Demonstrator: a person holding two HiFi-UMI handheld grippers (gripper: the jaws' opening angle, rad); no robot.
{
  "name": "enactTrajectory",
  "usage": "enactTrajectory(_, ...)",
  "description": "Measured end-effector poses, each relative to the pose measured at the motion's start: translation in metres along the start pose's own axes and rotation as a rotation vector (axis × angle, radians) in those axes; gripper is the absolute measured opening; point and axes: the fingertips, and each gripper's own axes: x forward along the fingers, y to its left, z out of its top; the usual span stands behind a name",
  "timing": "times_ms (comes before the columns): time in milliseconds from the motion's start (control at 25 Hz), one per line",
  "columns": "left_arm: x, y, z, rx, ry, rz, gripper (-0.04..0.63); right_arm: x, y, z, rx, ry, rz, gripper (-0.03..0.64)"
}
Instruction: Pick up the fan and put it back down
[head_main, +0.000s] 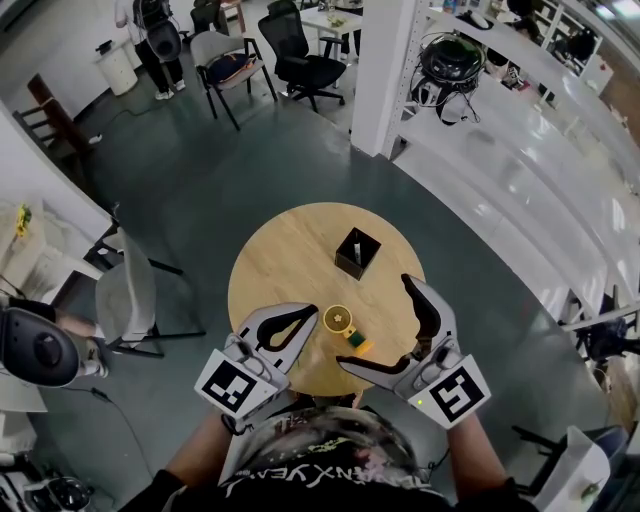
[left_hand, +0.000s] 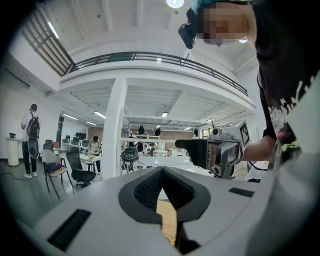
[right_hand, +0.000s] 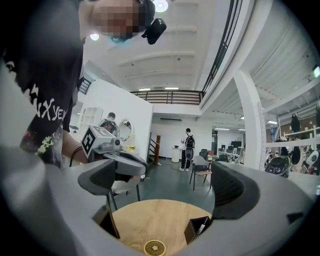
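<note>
A small fan (head_main: 340, 319) with a round yellow head and a green and orange base lies on the round wooden table (head_main: 290, 260), near its front edge. In the right gripper view only the fan's yellow head (right_hand: 155, 248) shows, at the bottom edge. My left gripper (head_main: 314, 311) hovers just left of the fan with its jaws shut on nothing; its closed tips (left_hand: 162, 170) point out over the room. My right gripper (head_main: 379, 325) is open to the right of the fan, its jaws (right_hand: 170, 187) spread wide above the table.
A black open box (head_main: 357, 252) stands on the table beyond the fan, also visible in the right gripper view (right_hand: 198, 228). A grey chair (head_main: 128, 295) sits left of the table, a white pillar (head_main: 383, 70) and long white counter (head_main: 520, 170) behind right. Office chairs (head_main: 300, 55) stand farther back.
</note>
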Motion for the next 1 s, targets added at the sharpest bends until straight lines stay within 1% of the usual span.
enactTrajectory(80,0.0,0.0,0.0,0.003,-0.001,-0.001,0.017,0.0,-0.001,-0.001,0.007,-0.001,-0.003,0.584)
enactTrajectory(160,-0.001,0.001,-0.005,0.002,0.015,0.005,0.017,0.0,-0.002,0.0,0.015,-0.012,-0.01,0.584)
enactTrajectory(200,-0.001,0.001,-0.006,0.002,0.021,0.008,0.017,0.0,-0.002,0.001,0.019,-0.02,-0.016,0.573)
enactTrajectory(240,-0.001,0.001,-0.006,0.001,0.019,0.008,0.017,-0.001,-0.004,0.003,0.025,-0.028,-0.024,0.545)
enactTrajectory(400,0.0,0.001,-0.003,-0.002,0.01,0.004,0.017,-0.007,-0.013,0.009,0.03,-0.066,-0.074,0.353)
enactTrajectory(520,0.001,0.001,-0.001,0.008,0.007,-0.007,0.017,-0.01,-0.018,0.012,0.012,-0.078,-0.111,0.167)
enactTrajectory(560,0.001,0.001,0.0,0.009,0.007,-0.008,0.017,-0.011,-0.019,0.012,0.006,-0.081,-0.118,0.093)
enactTrajectory(600,0.002,0.001,0.0,0.008,0.005,-0.007,0.017,-0.011,-0.02,0.013,0.002,-0.085,-0.121,0.036)
enactTrajectory(640,0.002,0.002,0.0,0.008,0.0,-0.007,0.017,-0.012,-0.02,0.012,-0.001,-0.087,-0.121,0.002)
enactTrajectory(800,0.002,0.003,0.003,0.009,-0.009,-0.007,0.017,-0.01,-0.019,0.011,-0.001,-0.085,-0.112,0.002)
enactTrajectory(1000,0.0,0.005,-0.006,0.007,0.023,0.006,0.017,-0.009,-0.018,0.011,-0.001,-0.088,-0.111,0.002)
